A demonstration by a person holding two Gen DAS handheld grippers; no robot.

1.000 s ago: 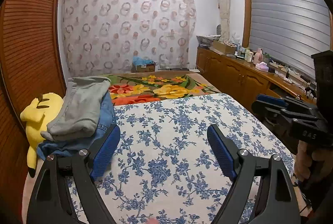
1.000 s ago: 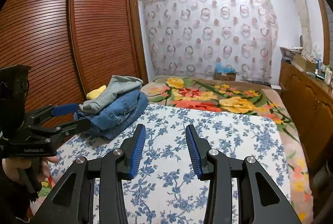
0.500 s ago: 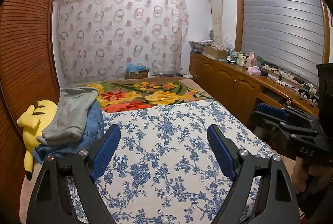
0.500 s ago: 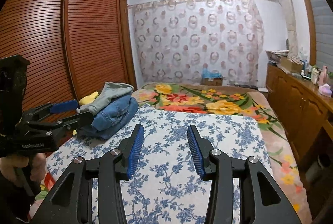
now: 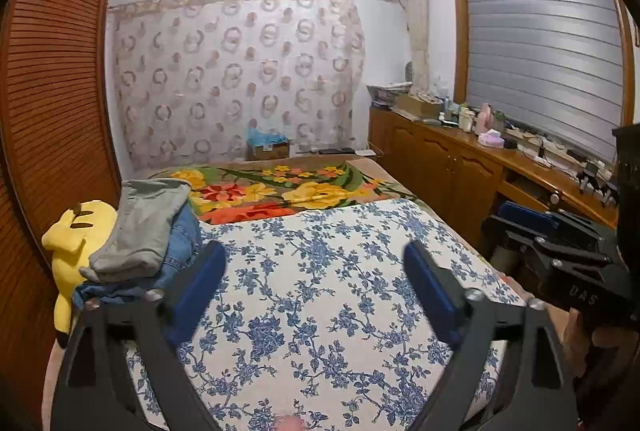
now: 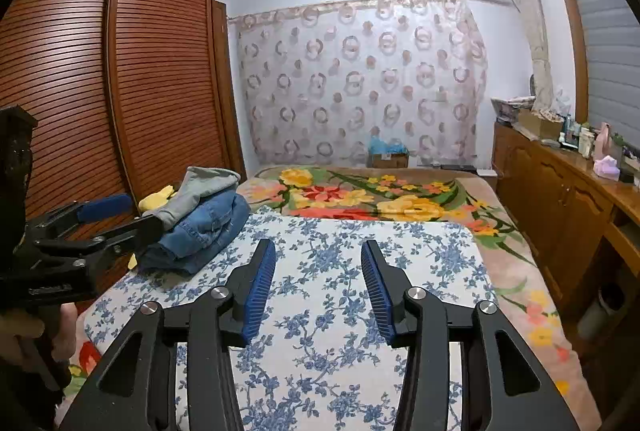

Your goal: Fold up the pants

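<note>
Beyond the bed (image 5: pixel 320 291), a cardboard box (image 5: pixel 269 151) holds blue plastic; both grippers' jaws opening, empty.

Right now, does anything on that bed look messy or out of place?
Nothing is spilled or damaged. The only untidy spot is the pile of pants at the bed's left edge: a grey pair slumps unevenly over blue jeans, half hiding a yellow plush toy by the wardrobe.
</note>
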